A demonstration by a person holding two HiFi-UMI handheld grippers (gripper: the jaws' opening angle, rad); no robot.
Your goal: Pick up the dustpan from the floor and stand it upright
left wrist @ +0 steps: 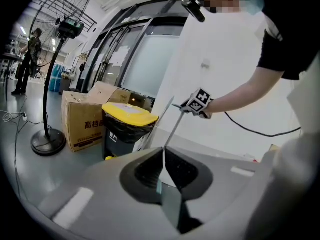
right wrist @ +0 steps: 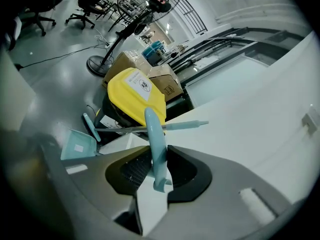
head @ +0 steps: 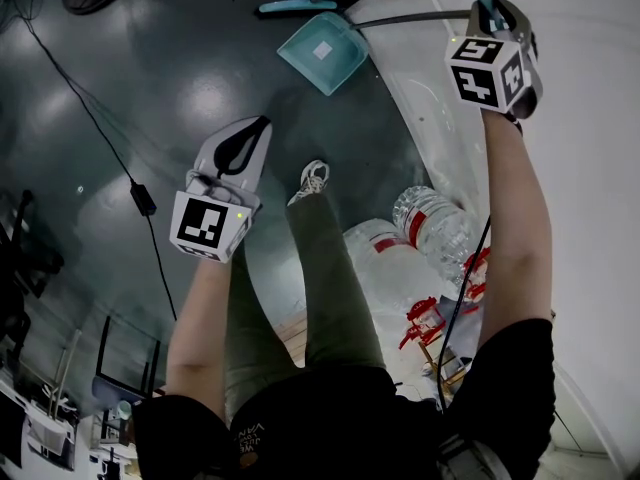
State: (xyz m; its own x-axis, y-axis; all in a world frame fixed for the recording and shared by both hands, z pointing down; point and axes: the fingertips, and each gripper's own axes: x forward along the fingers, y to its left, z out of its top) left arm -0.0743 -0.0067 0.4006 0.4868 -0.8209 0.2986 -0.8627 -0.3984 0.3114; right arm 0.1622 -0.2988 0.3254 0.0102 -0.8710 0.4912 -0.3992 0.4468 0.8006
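Dustpan (head: 322,53): pan low by the yellow-lidded bin (right wrist: 135,91), long handle (head: 410,18) slanting up from the pan to the right gripper (head: 492,13), which clamps its teal end. Left gripper (head: 260,126): jaws together, empty, well apart.

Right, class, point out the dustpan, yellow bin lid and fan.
dustpan (head: 335,65), head view, teal scoop
yellow bin lid (right wrist: 127,98), right gripper view, top face
fan (left wrist: 48,143), left gripper view, round base
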